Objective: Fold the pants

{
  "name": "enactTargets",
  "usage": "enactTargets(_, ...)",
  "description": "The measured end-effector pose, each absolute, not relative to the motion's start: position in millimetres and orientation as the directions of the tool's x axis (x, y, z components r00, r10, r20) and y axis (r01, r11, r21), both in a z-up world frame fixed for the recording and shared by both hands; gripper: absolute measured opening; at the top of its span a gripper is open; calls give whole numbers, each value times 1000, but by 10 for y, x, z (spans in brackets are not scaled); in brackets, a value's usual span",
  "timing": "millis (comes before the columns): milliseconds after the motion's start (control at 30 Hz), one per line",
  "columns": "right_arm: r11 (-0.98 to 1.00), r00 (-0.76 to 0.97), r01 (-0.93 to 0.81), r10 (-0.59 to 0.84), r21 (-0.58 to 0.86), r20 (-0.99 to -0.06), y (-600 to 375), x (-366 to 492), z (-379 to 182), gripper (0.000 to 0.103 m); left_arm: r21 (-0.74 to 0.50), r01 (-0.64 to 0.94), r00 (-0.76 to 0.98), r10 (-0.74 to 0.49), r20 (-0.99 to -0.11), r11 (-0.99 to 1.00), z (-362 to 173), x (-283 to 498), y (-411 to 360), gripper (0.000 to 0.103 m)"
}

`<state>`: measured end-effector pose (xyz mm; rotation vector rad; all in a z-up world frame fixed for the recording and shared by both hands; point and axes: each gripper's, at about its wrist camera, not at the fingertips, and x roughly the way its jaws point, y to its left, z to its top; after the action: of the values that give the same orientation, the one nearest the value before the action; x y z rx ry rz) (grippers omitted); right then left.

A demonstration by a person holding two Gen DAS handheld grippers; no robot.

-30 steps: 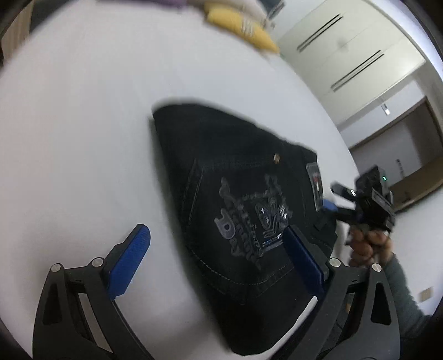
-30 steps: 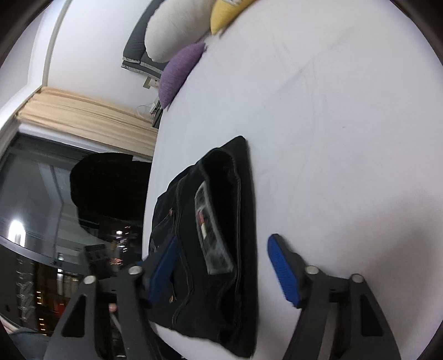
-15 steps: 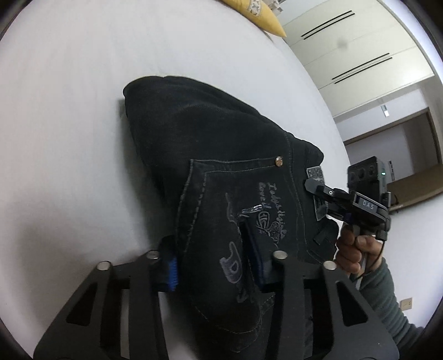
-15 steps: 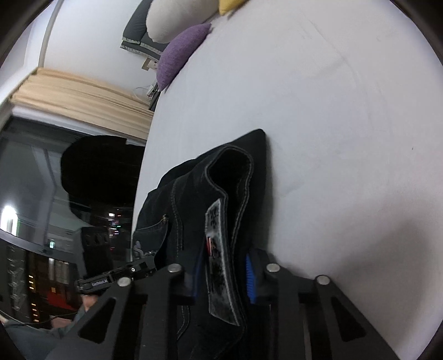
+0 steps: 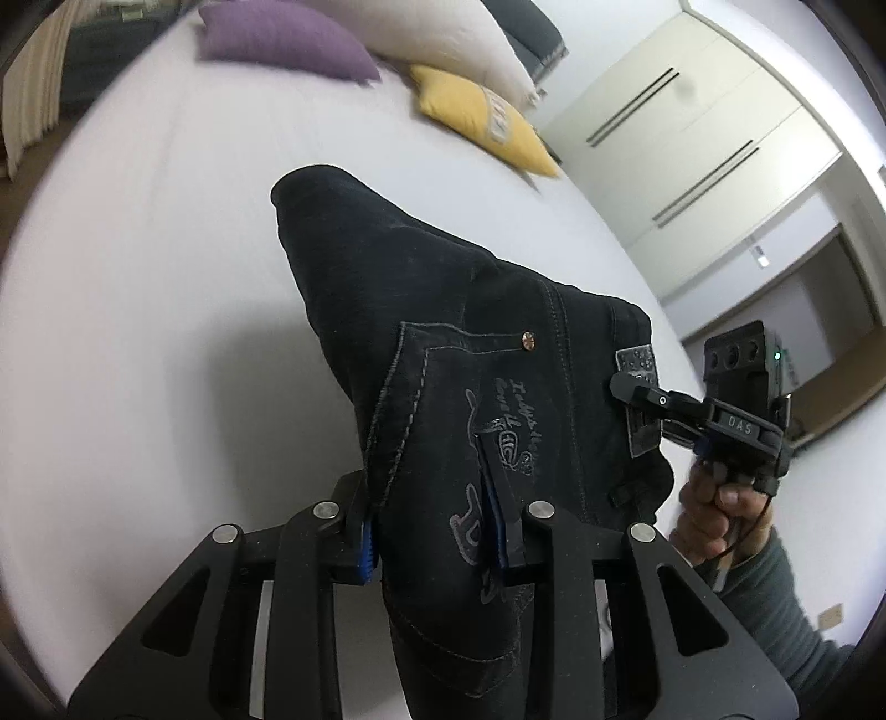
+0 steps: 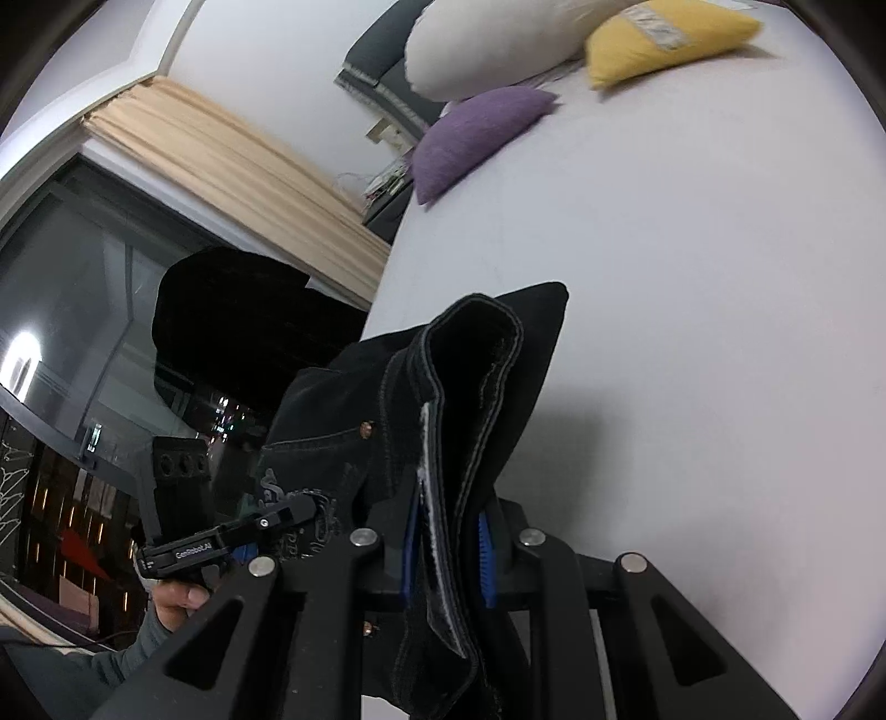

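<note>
We see folded black jeans point(image 5: 476, 354) bunched up over the white bed point(image 5: 138, 310), hem-side fold end toward the pillows. Long axis runs from our grippers away toward the purple pillow point(image 5: 288, 33) and yellow pillow point(image 5: 487, 124); far fold end looks to touch the bed, near end is raised, shadow on the sheet under it. Left gripper point(image 5: 434, 540) is clamped on the jeans at the embroidered back pocket point(image 5: 498, 437), blue pads pressed into the denim both sides. Right gripper point(image 6: 446, 548) is clamped on the waistband edge, next to the waist patch point(image 5: 637, 399), layered denim pinched between its blue pads. In the left wrist view the right gripper point(image 5: 631, 385) sits on the side of the jeans toward the wardrobe point(image 5: 692, 127). In the right wrist view the left gripper point(image 6: 310, 507) sits on the side of the jeans toward the curtain point(image 6: 221, 160). White pillow point(image 6: 487, 41) lies beyond the jeans, beside the purple and yellow ones.
</note>
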<state>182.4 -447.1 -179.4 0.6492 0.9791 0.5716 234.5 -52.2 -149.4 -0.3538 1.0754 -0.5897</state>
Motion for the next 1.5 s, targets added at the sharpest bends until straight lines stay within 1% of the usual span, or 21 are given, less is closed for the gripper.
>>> enactTargets(233,666,410,-123,709,735,-574,-4142,2575,-1993,19,-486,251,361,-547,-755,837,-1658,2710,-546,27)
enactTargets(400,664,373,-45,704,746,-604,-4247,2823,-2421,19,-511,193,307,-546,-779,838,-2211,3114,-370,28)
enactTargets(433,664,359,-18,702,747,-615,-4269,2836,-2544,20,-507,175,291,-536,-792,844,-2378,3148,-371,31)
enactTargets(467,665,346,33,693,746,-633,-4321,2857,-2728,28,-505,151,289,-527,-799,850,-2520,3159,-343,41)
enactTargets(500,645,345,81,697,760,-628,-4398,2849,-2905,30,-532,143,303,-549,-779,835,-2576,3137,-304,42)
enactTargets(533,584,372,86,733,808,-569,-4476,2807,-2998,30,-541,149,318,-558,-766,828,-2580,3118,-276,43)
enactTargets(633,535,431,50,750,843,-502,-4609,2655,-3037,31,-529,187,337,-560,-757,828,-2549,3041,-267,45)
enactTargets(733,537,475,77,721,840,-504,-4752,2421,-2944,46,-480,171,369,-507,-779,861,-2450,2983,-248,53)
enactTargets(800,571,533,100,660,815,-529,-4874,2204,-2799,69,-407,162,454,-434,-778,899,-2243,2818,-182,70)
enactTargets(833,610,560,113,612,784,-558,-4920,2080,-2700,72,-356,157,507,-385,-771,921,-2115,2655,-138,73)
enactTargets(933,692,624,106,513,714,-590,-4945,1655,-2369,72,-184,139,671,-229,-706,973,-1644,2189,-95,80)
enactTargets(967,725,649,105,469,681,-599,-4910,1512,-2215,76,-123,132,726,-181,-664,984,-1466,2062,-179,86)
enactTargets(1000,752,671,98,433,652,-601,-4896,1406,-2088,78,-63,122,780,-135,-611,991,-1294,1889,-274,97)
enactTargets(1033,798,711,79,376,598,-594,-4821,1211,-1863,78,9,96,840,-76,-538,995,-1096,1663,-342,103)
enactTargets(1100,855,767,46,300,516,-567,-4666,940,-1514,86,118,27,917,22,-397,993,-770,1258,-421,103)
enactTargets(1167,910,838,12,217,413,-501,-4425,663,-1036,91,181,-38,958,87,-272,983,-417,951,-542,103)
enactTargets(1200,924,860,-2,197,383,-470,-4379,602,-888,95,190,-68,969,110,-220,979,-253,784,-569,103)
enactTargets(1267,957,922,-5,118,291,-370,-4205,402,-475,103,158,-88,981,114,-159,984,64,481,-563,103)
enactTargets(1400,987,991,26,-5,158,-131,-3986,-175,221,103,72,-100,993,104,-52,992,597,1,-428,103)
enactTargets(1433,989,996,39,-27,141,-88,-3915,-183,350,103,72,-103,994,106,-39,992,723,-101,-415,103)
enactTargets(1500,990,998,67,-67,121,-6,-3758,-352,614,103,89,-111,992,116,-52,990,908,-257,-406,103)
